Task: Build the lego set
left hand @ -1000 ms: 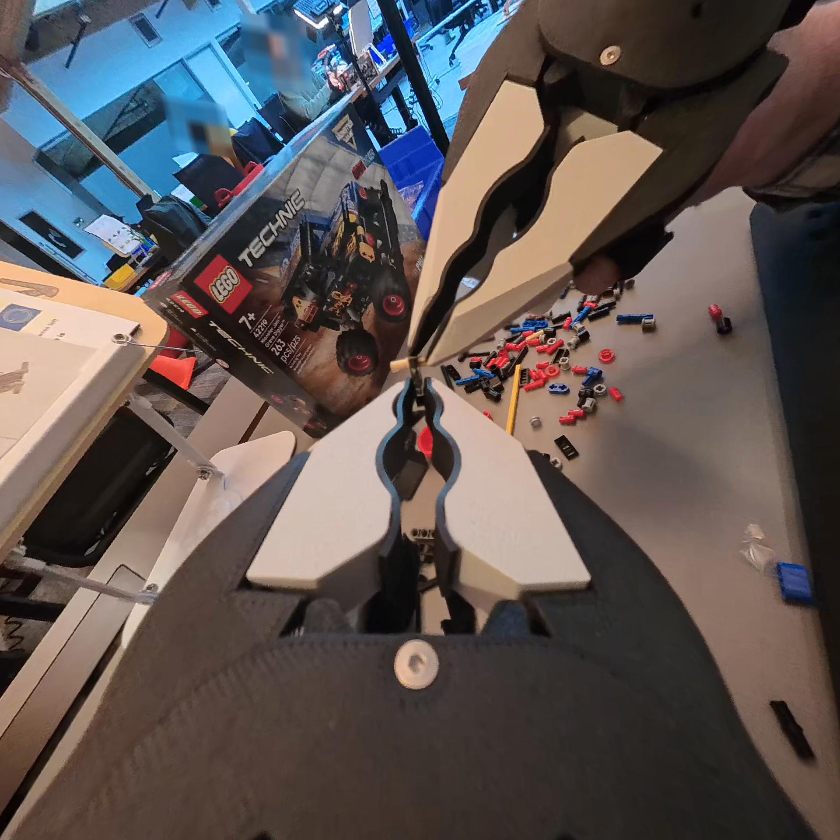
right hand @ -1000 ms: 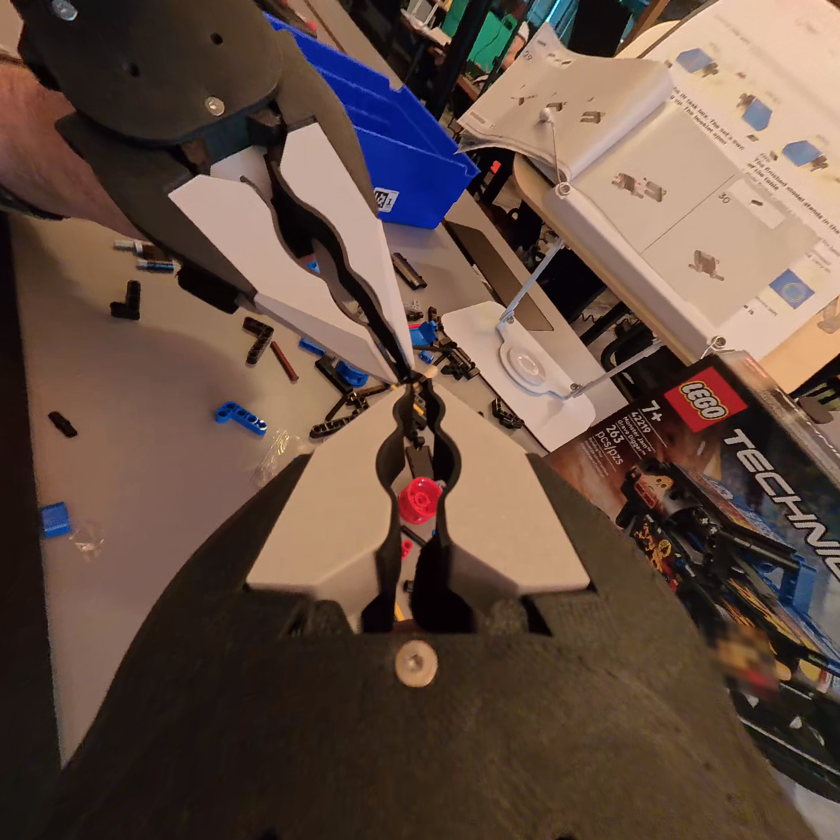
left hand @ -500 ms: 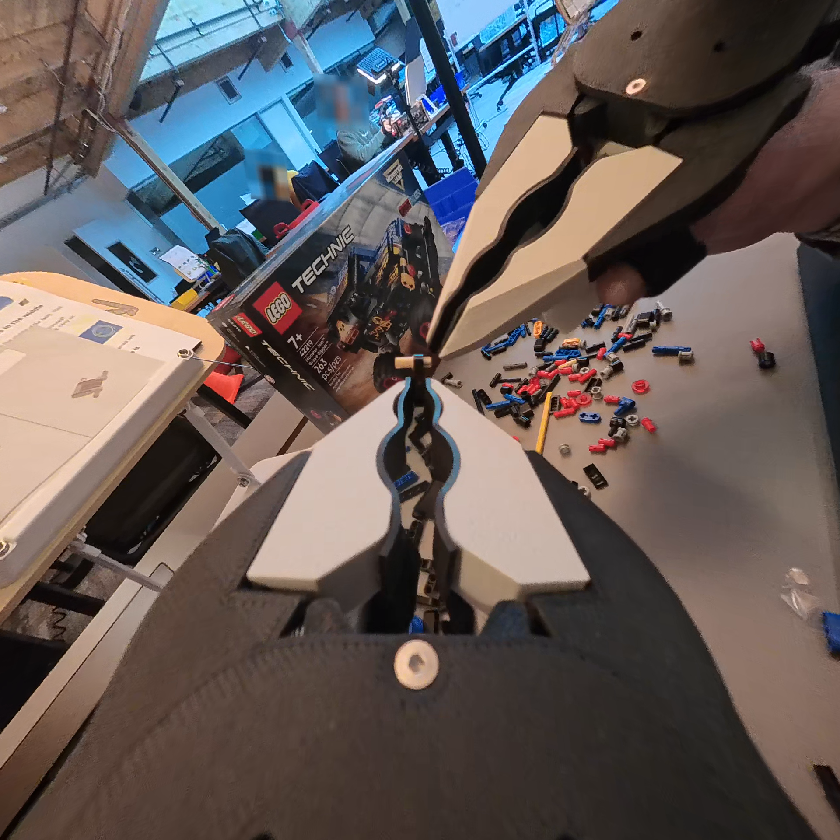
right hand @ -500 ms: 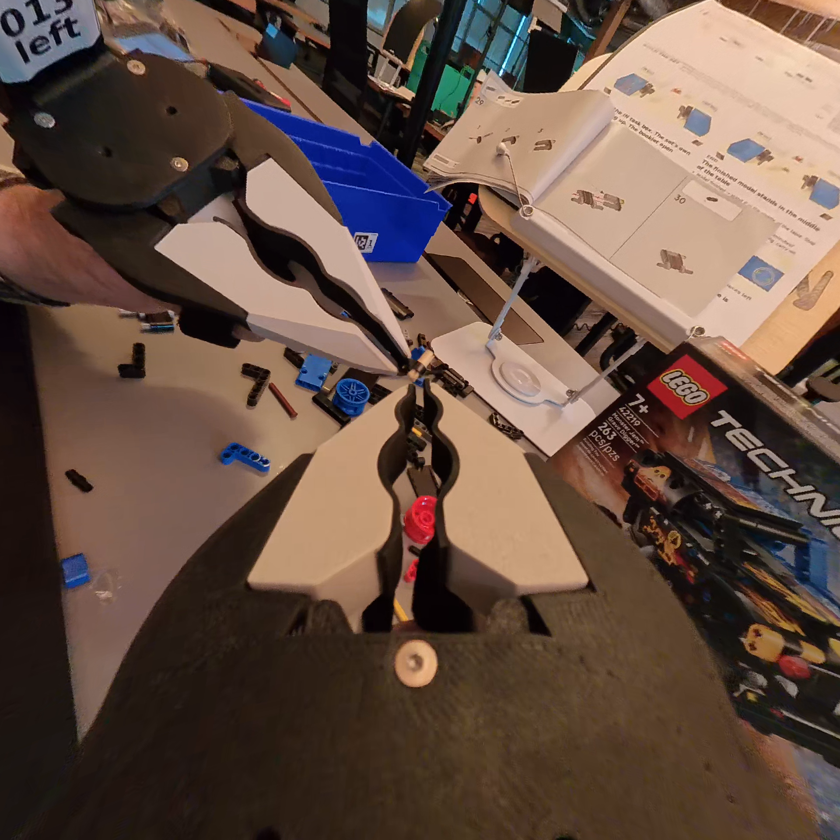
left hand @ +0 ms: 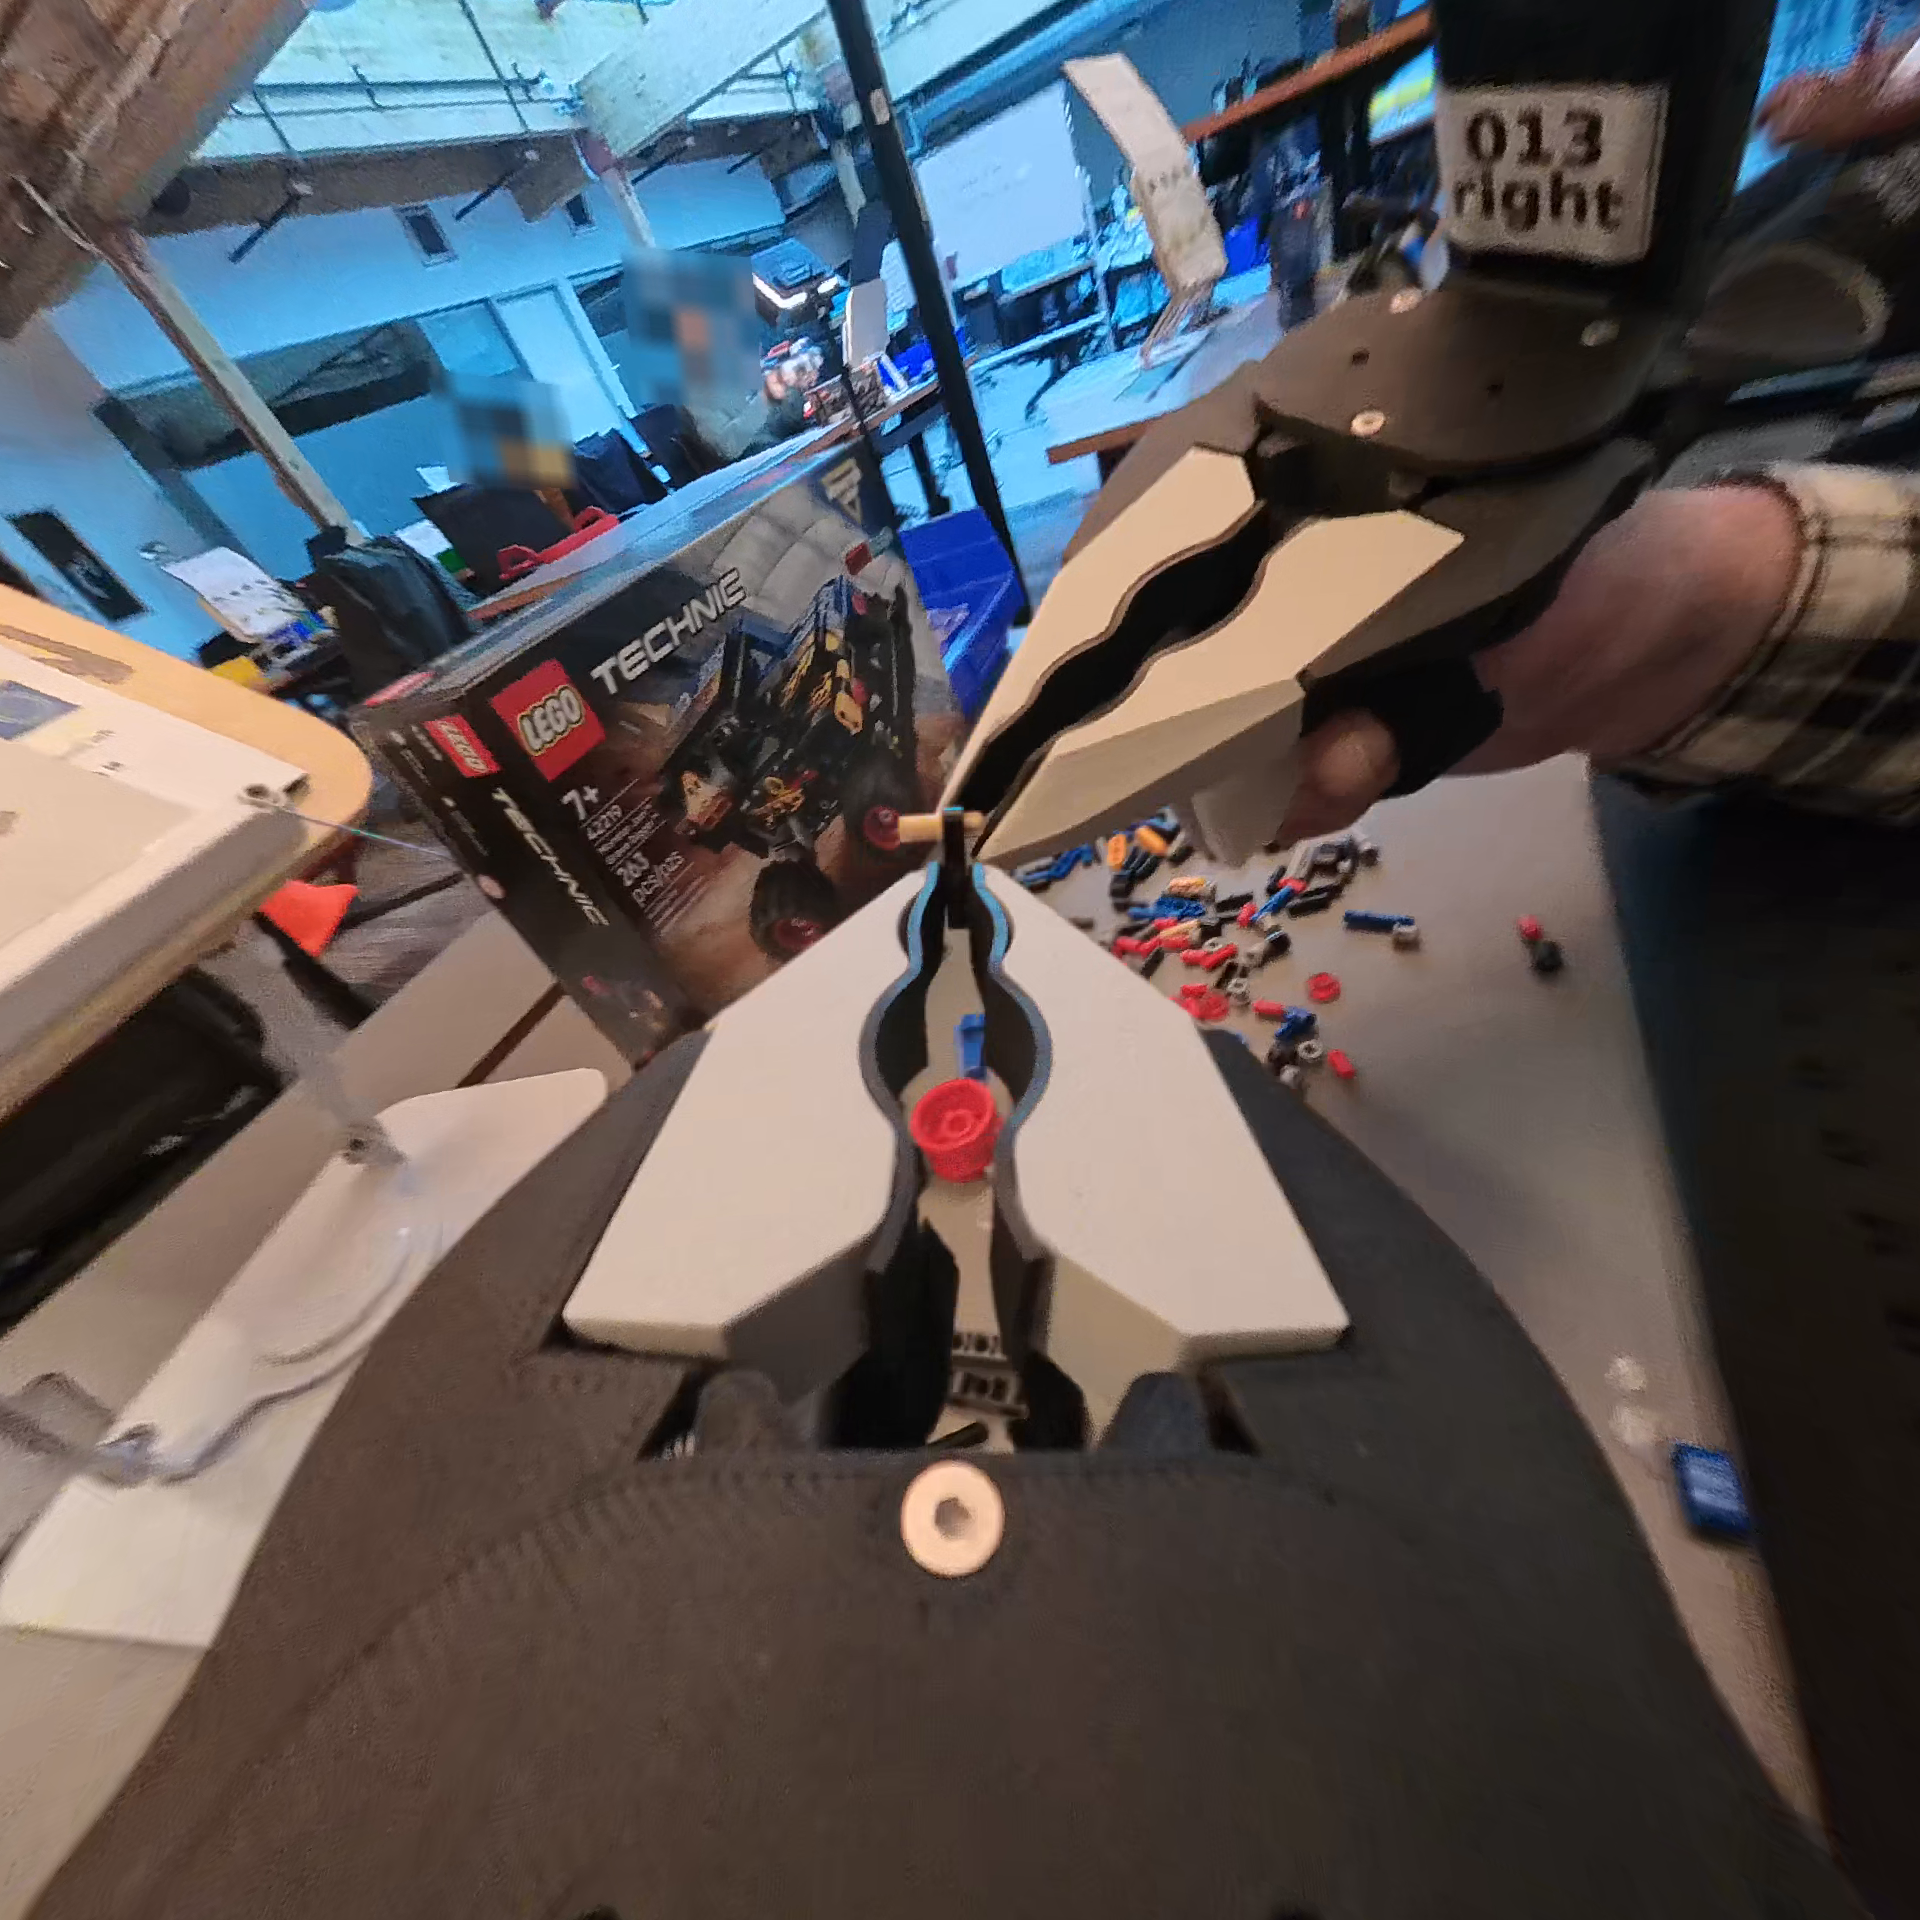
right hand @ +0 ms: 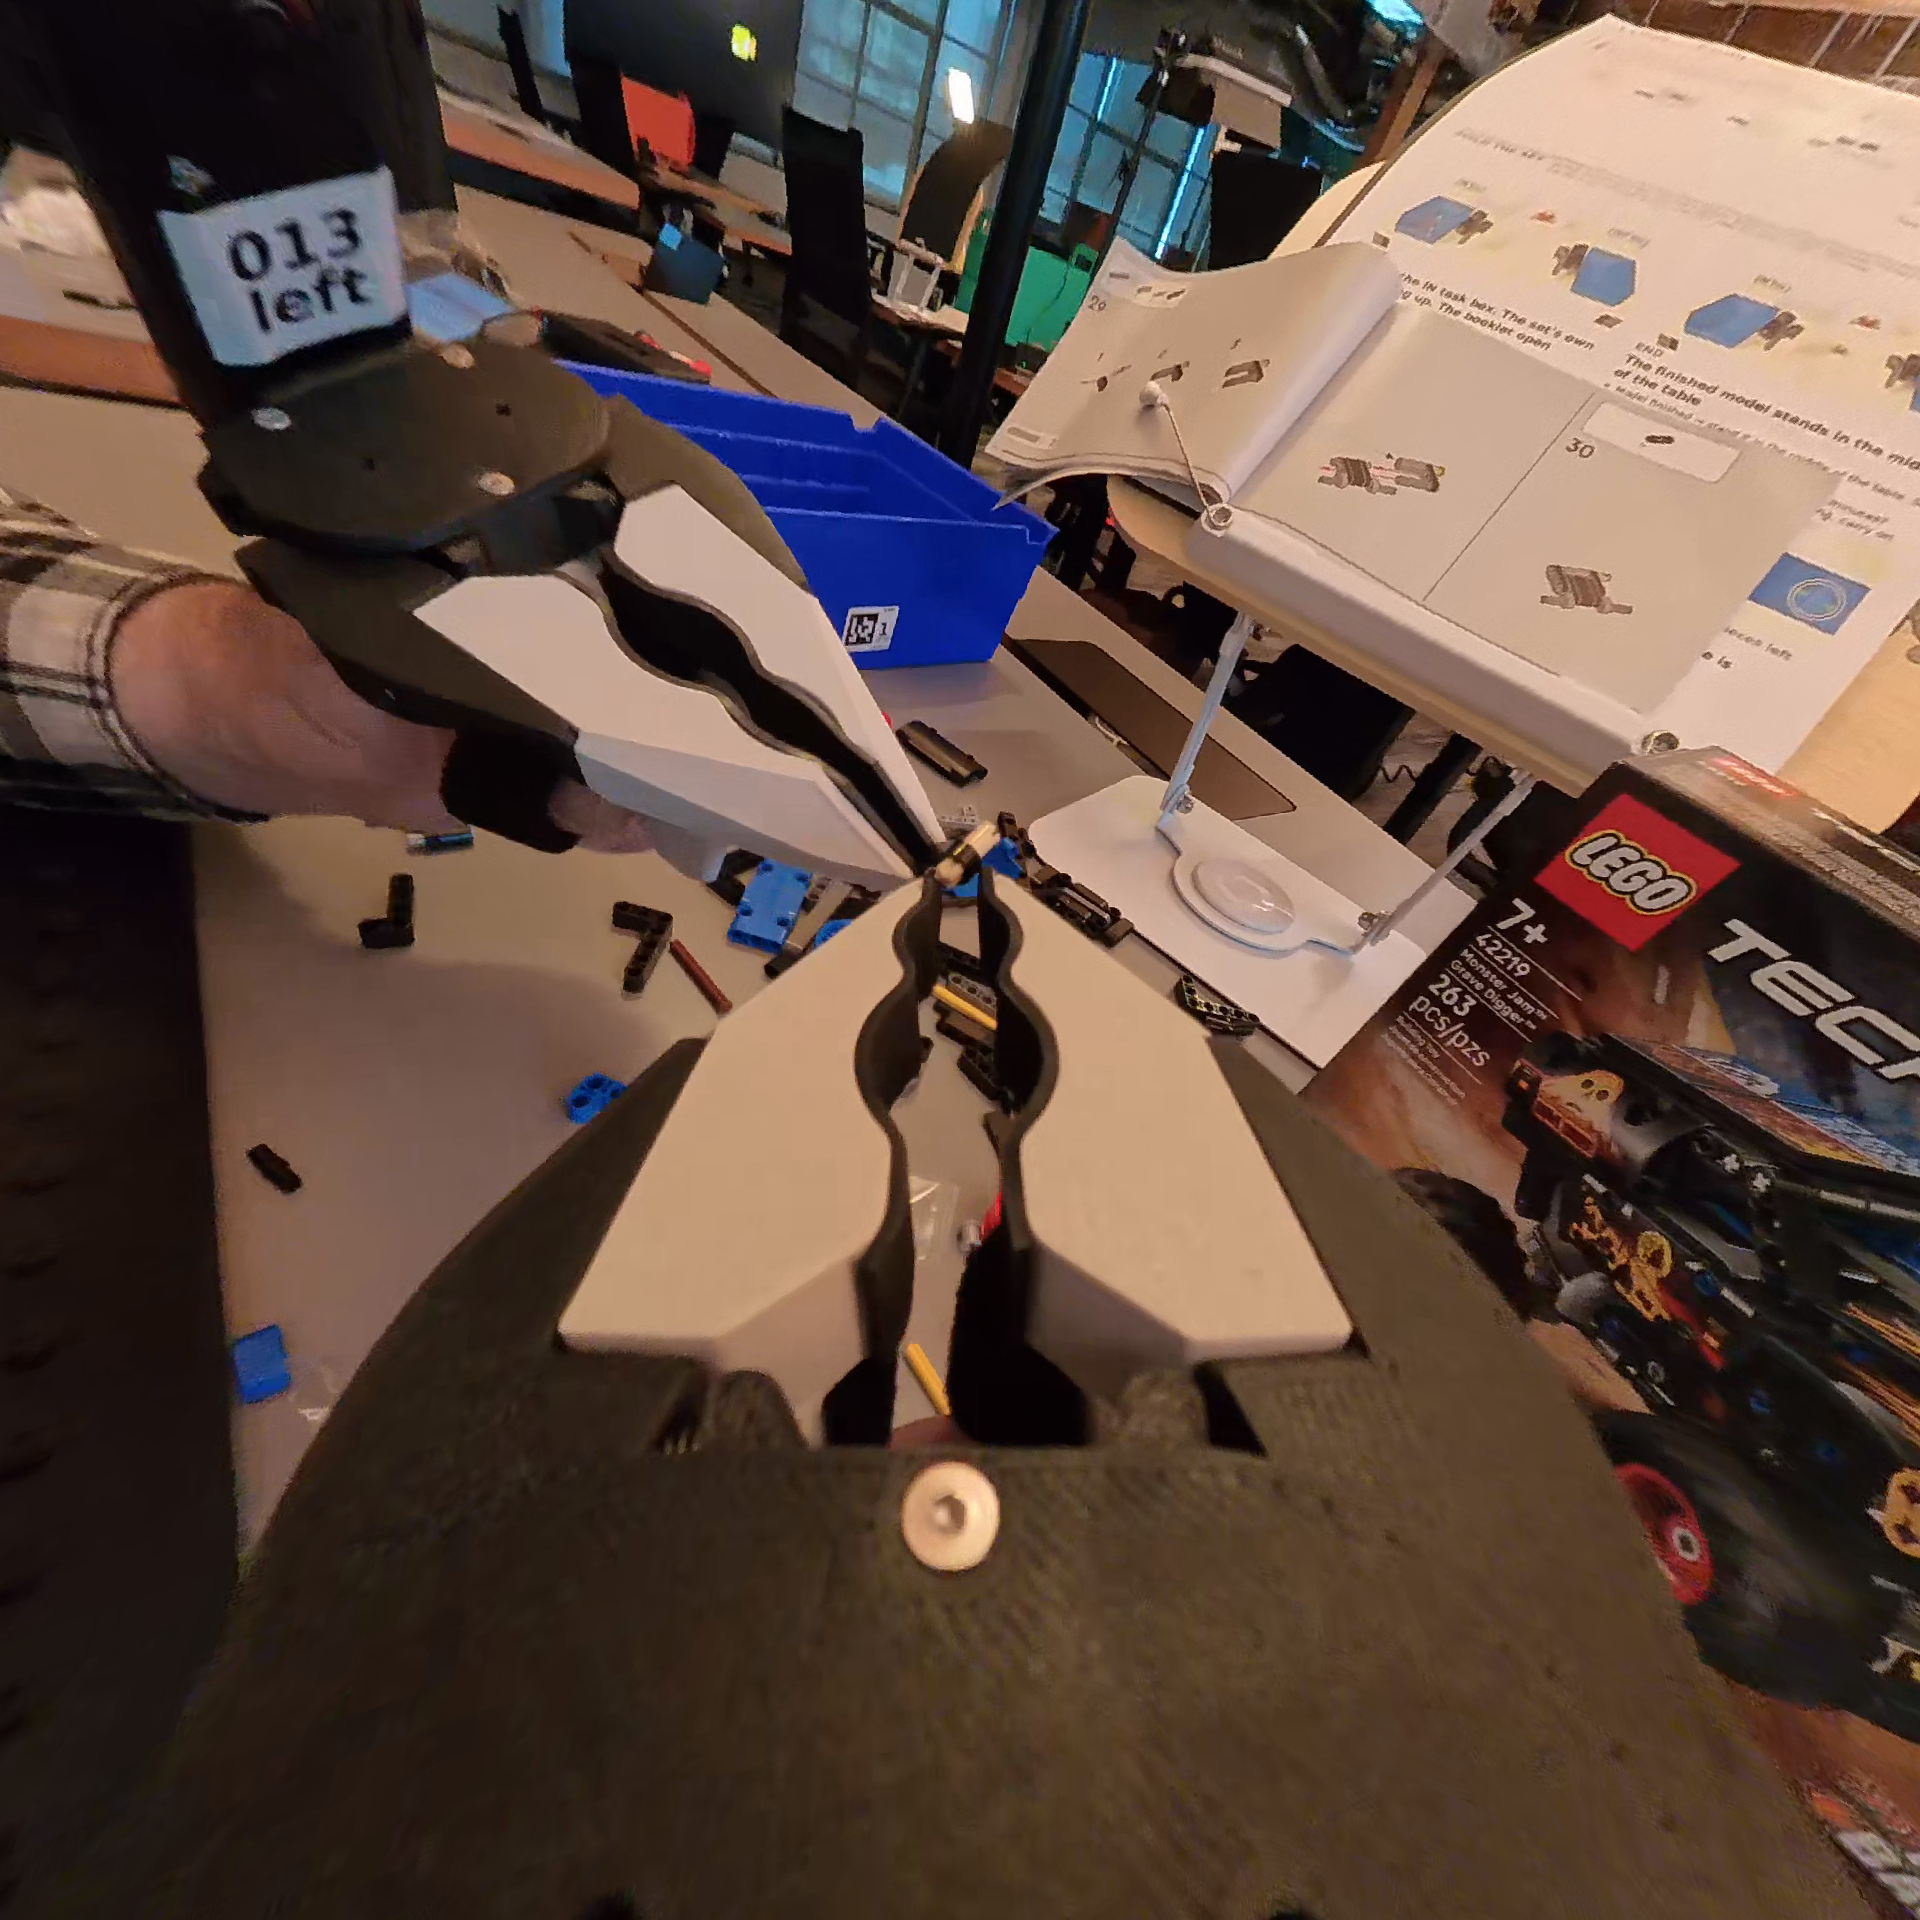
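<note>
In the left wrist view my left gripper [left hand: 951, 878] is shut on a thin black piece [left hand: 951, 847] that stands up from its tips. A short tan pin [left hand: 938, 826] lies crosswise on that piece. My right gripper [left hand: 971, 821] comes in from the upper right and its tips close on the pin's right end. In the right wrist view my right gripper [right hand: 954, 883] has the tan pin [right hand: 961, 860] at its tips, and the left gripper [right hand: 925, 852] meets it from the left. Both are held above the grey table [left hand: 1455, 1091].
The set's box [left hand: 675, 779] stands behind the grippers and also shows in the right wrist view [right hand: 1662, 1091]. Loose small pieces [left hand: 1226, 935] lie to the right, and a red wheel hub [left hand: 954, 1127] lies below my left fingers. A blue bin [right hand: 862, 520], a booklet stand [right hand: 1455, 499] and black and blue beams [right hand: 644, 935] surround the work spot. Only a small space, under 4 cm, lies between the two pairs of fingers. From either gripper's tips it is about 15 centimetres to the red wheel hub [left hand: 954, 1127].
Both grippers have risen from the table with their tips still together. The tan pin, first at the right gripper's tip, now sits crosswise on the black piece in the left gripper.
</note>
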Demonstrator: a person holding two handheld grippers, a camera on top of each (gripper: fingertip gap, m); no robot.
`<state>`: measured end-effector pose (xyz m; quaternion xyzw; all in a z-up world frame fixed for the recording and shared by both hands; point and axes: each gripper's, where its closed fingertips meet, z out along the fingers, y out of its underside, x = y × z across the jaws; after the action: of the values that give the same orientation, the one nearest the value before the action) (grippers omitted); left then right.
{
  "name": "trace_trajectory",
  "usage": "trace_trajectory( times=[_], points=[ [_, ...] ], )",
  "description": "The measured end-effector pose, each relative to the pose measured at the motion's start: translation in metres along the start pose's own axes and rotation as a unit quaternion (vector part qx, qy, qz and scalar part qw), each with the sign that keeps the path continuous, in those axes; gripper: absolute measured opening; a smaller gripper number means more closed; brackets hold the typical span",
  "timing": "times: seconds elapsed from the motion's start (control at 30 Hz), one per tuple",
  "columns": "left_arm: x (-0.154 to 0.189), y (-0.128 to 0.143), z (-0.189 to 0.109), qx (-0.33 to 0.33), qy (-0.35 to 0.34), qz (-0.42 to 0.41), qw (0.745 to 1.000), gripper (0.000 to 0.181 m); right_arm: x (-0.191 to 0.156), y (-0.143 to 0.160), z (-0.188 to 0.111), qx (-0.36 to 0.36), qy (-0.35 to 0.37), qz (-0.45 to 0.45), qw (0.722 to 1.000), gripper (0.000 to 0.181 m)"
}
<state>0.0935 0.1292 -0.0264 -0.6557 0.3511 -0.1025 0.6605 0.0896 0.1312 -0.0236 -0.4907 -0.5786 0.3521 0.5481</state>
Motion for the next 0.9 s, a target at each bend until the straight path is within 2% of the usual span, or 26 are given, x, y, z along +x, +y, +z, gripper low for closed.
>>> trace_trajectory(
  times=[0.43, 0.7, 0.9],
  points=[
    [0.001, -0.009, -0.003, 0.064, 0.066, -0.134, 0.987, 0.002, -0.002, -0.015, -0.001, 0.047, -0.006, 0.028, 0.998, 0.004],
    [0.0, -0.017, -0.007, 0.117, 0.113, -0.208, 0.964, 0.002, 0.001, -0.02, -0.002, 0.082, -0.044, 0.137, 0.986, 0.013],
    [0.01, -0.028, -0.012, 0.146, 0.156, -0.226, 0.95, 0.0, -0.002, -0.016, -0.002, 0.079, -0.065, 0.163, 0.981, 0.013]
  ],
)
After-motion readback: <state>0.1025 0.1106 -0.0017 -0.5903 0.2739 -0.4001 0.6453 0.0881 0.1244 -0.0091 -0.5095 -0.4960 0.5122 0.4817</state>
